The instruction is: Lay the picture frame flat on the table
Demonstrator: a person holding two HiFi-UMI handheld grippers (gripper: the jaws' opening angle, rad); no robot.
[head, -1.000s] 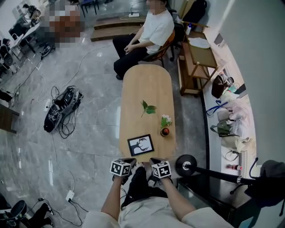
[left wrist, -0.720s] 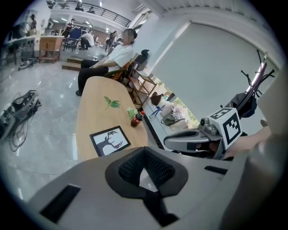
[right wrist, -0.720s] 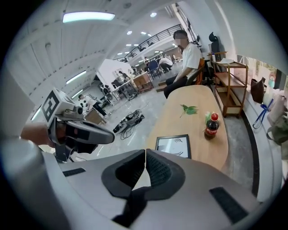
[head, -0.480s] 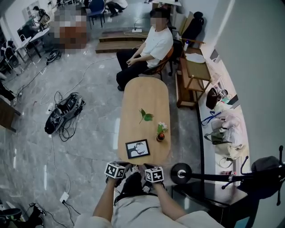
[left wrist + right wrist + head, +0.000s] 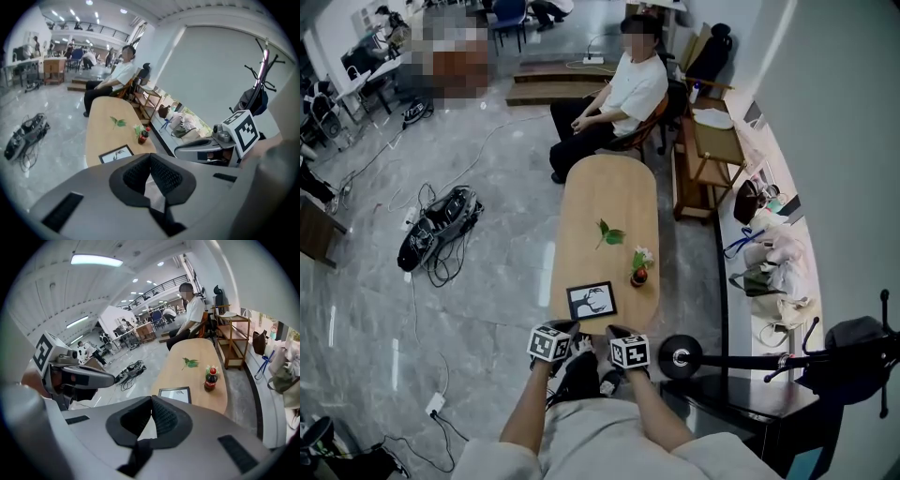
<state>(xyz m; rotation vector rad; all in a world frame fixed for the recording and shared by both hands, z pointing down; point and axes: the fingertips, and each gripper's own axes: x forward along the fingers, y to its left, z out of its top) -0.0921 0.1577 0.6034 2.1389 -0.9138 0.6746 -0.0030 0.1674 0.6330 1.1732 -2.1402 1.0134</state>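
The black picture frame (image 5: pixel 592 300) lies flat at the near end of the wooden table (image 5: pixel 609 192), with its drawing facing up. It also shows in the left gripper view as the frame (image 5: pixel 116 153) and in the right gripper view as the frame (image 5: pixel 176 393). My left gripper (image 5: pixel 570 328) and right gripper (image 5: pixel 610 332) hover side by side just short of the table's near edge, apart from the frame. In their own views the left gripper (image 5: pixel 150 156) and right gripper (image 5: pixel 151 399) are shut with nothing between the pads.
A green leaf (image 5: pixel 610 233) and a small cola bottle with flowers (image 5: pixel 639 272) sit past the frame. A person sits on a chair (image 5: pixel 623 89) at the far end. Cables (image 5: pixel 436 230) lie on the floor to the left; a shelf (image 5: pixel 712 141) and bags (image 5: pixel 769 253) stand right. A black stand (image 5: pixel 680 356) is beside my right arm.
Both grippers have lifted a little, staying close together at the table's near end. The frame lies in the same spot, flat.
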